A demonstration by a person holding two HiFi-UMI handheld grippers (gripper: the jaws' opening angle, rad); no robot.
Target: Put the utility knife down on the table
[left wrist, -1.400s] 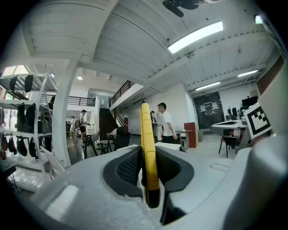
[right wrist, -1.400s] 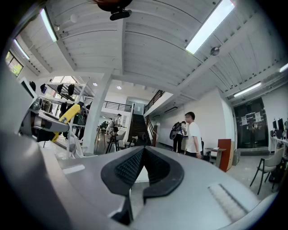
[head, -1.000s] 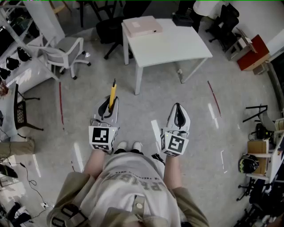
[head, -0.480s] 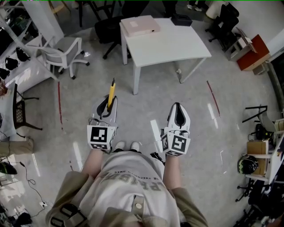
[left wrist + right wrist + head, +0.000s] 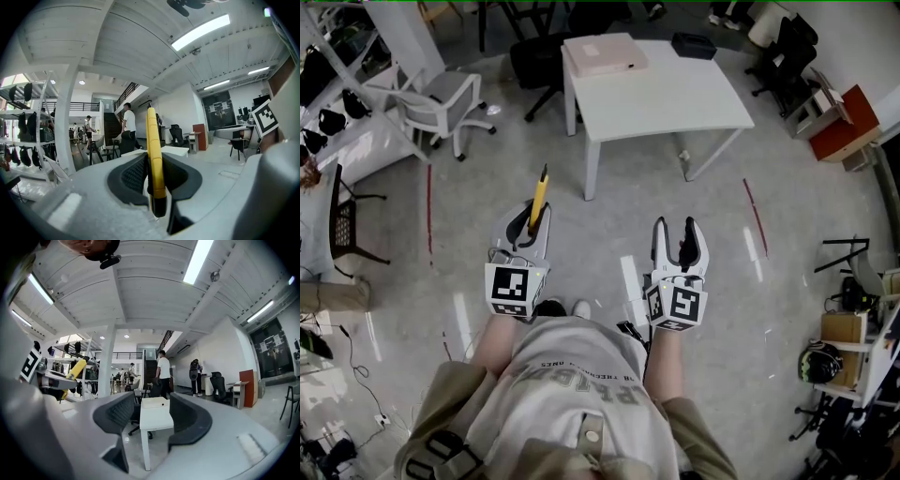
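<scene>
The print on the shirt (image 5: 572, 384) is upside down and I cannot read it. The cubes on my grippers show black and white squares, no words. My left gripper (image 5: 532, 216) is closed on the utility knife (image 5: 540, 187). The knife is long, thin and yellow with a black end. It points at the white table (image 5: 675, 94), well short of it. My right gripper (image 5: 679, 225) has just been opening. Its jaws are wide apart with nothing between them.
</scene>
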